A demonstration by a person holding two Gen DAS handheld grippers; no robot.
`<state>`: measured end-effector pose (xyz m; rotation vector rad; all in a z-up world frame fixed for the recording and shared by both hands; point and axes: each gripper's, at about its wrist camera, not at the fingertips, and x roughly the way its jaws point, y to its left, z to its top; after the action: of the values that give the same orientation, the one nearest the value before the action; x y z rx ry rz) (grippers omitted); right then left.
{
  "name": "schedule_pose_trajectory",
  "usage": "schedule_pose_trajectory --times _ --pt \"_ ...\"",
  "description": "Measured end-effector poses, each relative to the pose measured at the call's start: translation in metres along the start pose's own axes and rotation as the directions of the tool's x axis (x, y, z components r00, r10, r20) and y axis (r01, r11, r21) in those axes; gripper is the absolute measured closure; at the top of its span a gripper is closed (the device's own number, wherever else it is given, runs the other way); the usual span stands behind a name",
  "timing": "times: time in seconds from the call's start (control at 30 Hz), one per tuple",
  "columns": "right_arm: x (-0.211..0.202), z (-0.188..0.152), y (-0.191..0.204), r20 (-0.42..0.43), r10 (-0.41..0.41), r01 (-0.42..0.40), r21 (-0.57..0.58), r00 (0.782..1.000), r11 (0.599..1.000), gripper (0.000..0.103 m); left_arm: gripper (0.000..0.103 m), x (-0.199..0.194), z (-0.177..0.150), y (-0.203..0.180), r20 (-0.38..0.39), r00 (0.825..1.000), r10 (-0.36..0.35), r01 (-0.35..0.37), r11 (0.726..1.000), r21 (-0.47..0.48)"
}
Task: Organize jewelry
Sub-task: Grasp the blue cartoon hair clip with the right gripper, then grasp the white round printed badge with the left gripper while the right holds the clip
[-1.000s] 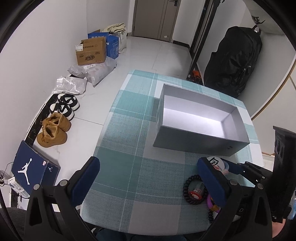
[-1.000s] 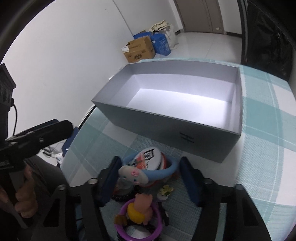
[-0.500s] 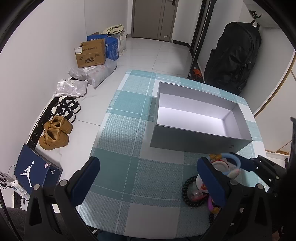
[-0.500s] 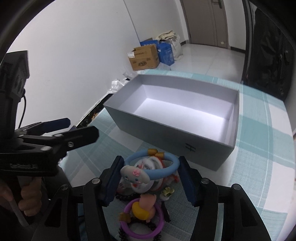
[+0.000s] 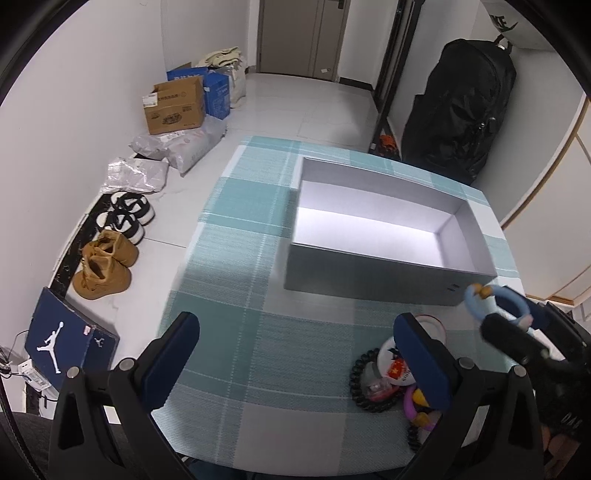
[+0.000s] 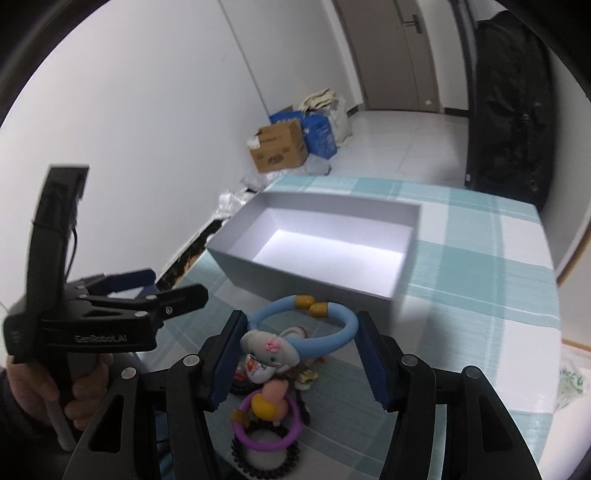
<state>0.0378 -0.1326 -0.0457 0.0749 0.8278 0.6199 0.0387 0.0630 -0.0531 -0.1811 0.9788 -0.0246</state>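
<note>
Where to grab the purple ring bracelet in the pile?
Judgement: pinch the purple ring bracelet across its bare near band, coming from above. It lies flat on the black coil, and the yellow-pink charm covers its far side.

The black handheld left gripper (image 6: 147, 291) carries the grey embossed word "GenRobot.AI" on its side. The white Nike swoosh logo (image 5: 501, 21) stands above the black bag. The flat dark blue shoebox lid (image 5: 70, 343) on the floor shows the white Jumpman figure.

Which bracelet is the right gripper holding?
The blue bracelet, clamped in the right gripper; the purple bracelet and black bracelet lie on the table.
</note>
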Motion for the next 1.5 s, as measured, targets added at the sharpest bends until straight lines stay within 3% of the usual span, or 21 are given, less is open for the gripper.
schedule_pose_trajectory --times 0.37,0.53,0.8,1.17,1.5 --pt "-0.006 -0.011 -0.009 -0.025 0.012 -0.012 -0.008 1.000 1.000 0.044 0.001 0.005 -0.005 -0.025 -0.038 0.999 -0.025 0.029 0.995 0.091" --pt "-0.018 -0.015 -0.009 0.015 -0.002 0.002 -0.045 1.000 0.999 0.044 0.001 0.007 -0.011 -0.038 -0.073 0.996 -0.057 0.067 0.986 0.151" --pt "-0.031 -0.017 -0.026 0.038 -0.031 0.031 -0.013 0.999 0.999 0.044 0.013 0.014 -0.023 -0.054 -0.147 0.986 -0.077 0.109 0.968 0.225" --pt "-0.032 -0.015 -0.031 0.043 -0.019 0.019 0.020 0.999 1.000 0.044 0.062 0.013 -0.025 -0.053 -0.191 0.970 -0.150 0.189 0.960 0.207" --pt "-0.036 -0.016 -0.031 0.056 -0.022 0.020 0.031 0.998 0.999 0.044 0.066 0.011 -0.022 -0.050 -0.184 0.967 -0.173 0.209 0.958 0.198"
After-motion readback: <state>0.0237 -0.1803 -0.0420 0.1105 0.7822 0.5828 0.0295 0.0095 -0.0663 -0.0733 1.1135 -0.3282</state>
